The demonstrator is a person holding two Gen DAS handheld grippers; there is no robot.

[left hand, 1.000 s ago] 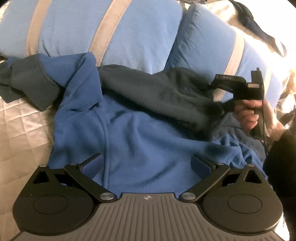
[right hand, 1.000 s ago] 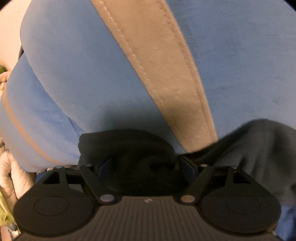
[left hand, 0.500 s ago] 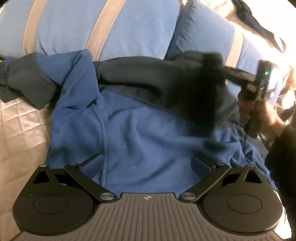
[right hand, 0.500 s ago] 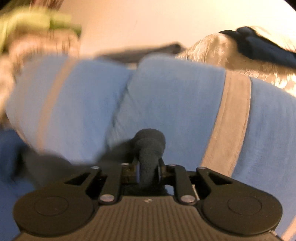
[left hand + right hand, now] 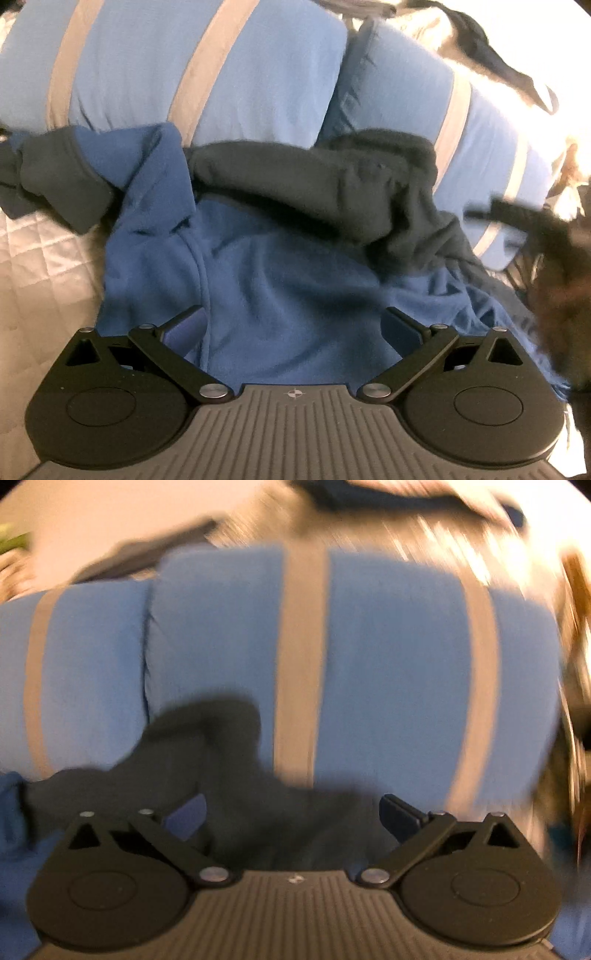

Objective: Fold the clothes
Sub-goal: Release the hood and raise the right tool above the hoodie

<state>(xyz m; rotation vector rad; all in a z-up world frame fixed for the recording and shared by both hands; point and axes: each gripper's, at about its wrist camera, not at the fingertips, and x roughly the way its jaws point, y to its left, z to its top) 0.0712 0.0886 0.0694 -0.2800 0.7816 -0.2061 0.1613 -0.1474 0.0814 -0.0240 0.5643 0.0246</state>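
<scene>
A blue fleece jumper with a dark grey hood (image 5: 280, 280) lies spread and rumpled on the quilted bed (image 5: 40, 280), its hood bunched against the blue striped pillows (image 5: 258, 74). The left claw (image 5: 293, 328) hovers over its body with jaws apart, and the right claw (image 5: 291, 812), blurred, also looks spread and empty above the hood. This seems to be the laying-out stage; next, the hood and bunched sleeves need smoothing flat.

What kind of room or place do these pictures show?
Most likely a bedroom, with the work done on a bed. A pale quilted bedspread covers the surface, two blue pillows with beige stripes lie along its far side, and a blue fleece garment is spread out in front of them.
</scene>
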